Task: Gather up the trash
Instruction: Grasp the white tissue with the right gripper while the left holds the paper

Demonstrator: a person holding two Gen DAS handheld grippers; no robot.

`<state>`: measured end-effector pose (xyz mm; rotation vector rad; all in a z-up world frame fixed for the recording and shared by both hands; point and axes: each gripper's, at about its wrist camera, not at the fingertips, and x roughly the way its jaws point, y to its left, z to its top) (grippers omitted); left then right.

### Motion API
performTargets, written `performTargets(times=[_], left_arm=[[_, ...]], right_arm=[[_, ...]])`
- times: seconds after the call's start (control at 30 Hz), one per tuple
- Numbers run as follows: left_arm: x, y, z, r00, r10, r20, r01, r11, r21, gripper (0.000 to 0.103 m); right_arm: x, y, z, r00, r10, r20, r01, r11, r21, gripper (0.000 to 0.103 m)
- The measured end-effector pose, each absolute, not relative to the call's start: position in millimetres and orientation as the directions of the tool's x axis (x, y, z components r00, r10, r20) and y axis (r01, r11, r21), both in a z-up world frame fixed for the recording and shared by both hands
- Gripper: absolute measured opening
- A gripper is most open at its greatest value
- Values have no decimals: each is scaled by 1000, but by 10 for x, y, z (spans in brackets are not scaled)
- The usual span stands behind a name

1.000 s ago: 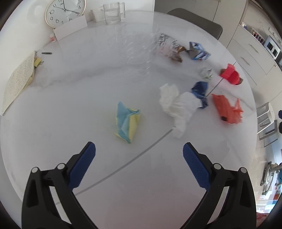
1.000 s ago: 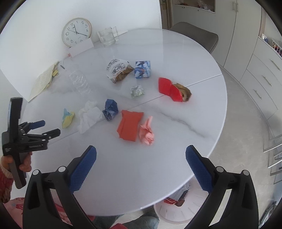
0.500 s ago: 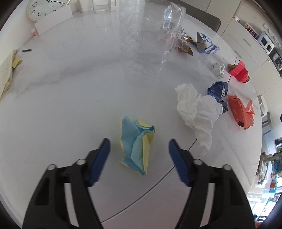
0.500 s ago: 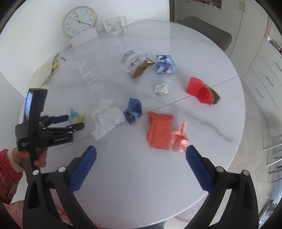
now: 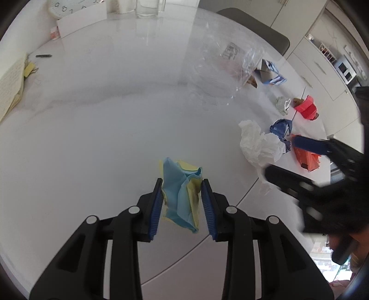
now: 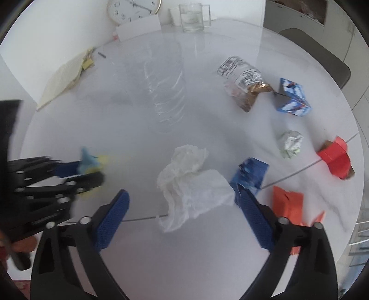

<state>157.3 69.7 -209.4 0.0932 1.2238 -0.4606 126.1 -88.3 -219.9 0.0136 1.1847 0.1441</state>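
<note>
On the round white table [image 5: 92, 138] lies a crumpled blue and yellow paper [image 5: 182, 196]. My left gripper [image 5: 182, 205] points down at it, its jaws closing, and both blue pads touch the paper's sides. The same gripper [image 6: 90, 170] shows blurred at the left of the right wrist view, with the paper [image 6: 90, 159] in it. My right gripper [image 6: 184, 219] hangs low over a crumpled white tissue [image 6: 193, 187]. Its jaws are wide and closing, with the tissue between them untouched. Its right pad sits beside a blue wrapper [image 6: 251, 175].
Other trash: a clear plastic bottle [image 6: 166, 92], a snack bag [image 6: 244, 85], a blue carton [image 6: 293, 97], a small paper ball [image 6: 290, 143], a red box [image 6: 336, 159] and an orange wrapper [image 6: 286, 203]. A clock [image 6: 133, 9], glass [image 6: 192, 17] and notebook [image 6: 62, 80] stand at the back.
The left gripper moved forward onto the blue and yellow paper and its jaws narrowed around it. The right gripper dropped and swung left over the white tissue, narrowing slightly.
</note>
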Motion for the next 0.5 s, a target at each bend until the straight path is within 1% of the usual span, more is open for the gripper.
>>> performTargets(times=[0.03, 0.07, 0.1, 0.17, 0.23, 0.33, 0.37, 0.5], left_arm=[[1553, 724, -2051, 264, -291, -920, 386, 906, -175, 33], [1538, 795, -2020, 268, -292, -918, 383, 907, -177, 33], [1503, 820, -1961, 273, -292, -917, 379, 909, -177, 33], [1455, 868, -1917, 281, -291, -914, 377, 910, -174, 33], [1402, 873, -1822, 293, -291, -911, 383, 908, -167, 33], [1330, 851, -1748, 282, -312, -907, 397, 899, -186, 33], [1347, 732, -1745, 282, -317, -905, 407, 894, -186, 33], [1129, 475, -1603, 278, -347, -896, 487, 854, -180, 33]], right_arm=[[1323, -859, -2280, 353, 108, -929, -104, 992, 76, 80], [1358, -840, -2335, 340, 100, -935, -106, 992, 67, 67], [1386, -828, -2382, 325, 94, -941, -107, 992, 62, 59], [1394, -823, -2402, 319, 98, -943, -107, 992, 67, 28], [1340, -842, -2333, 325, 141, -935, -120, 987, 107, 14], [1156, -970, -2138, 353, 192, -916, -120, 980, 159, 14], [1069, -1037, -2061, 363, 205, -909, -115, 978, 174, 14], [668, -1429, -1760, 410, 200, -890, -67, 980, 189, 13]])
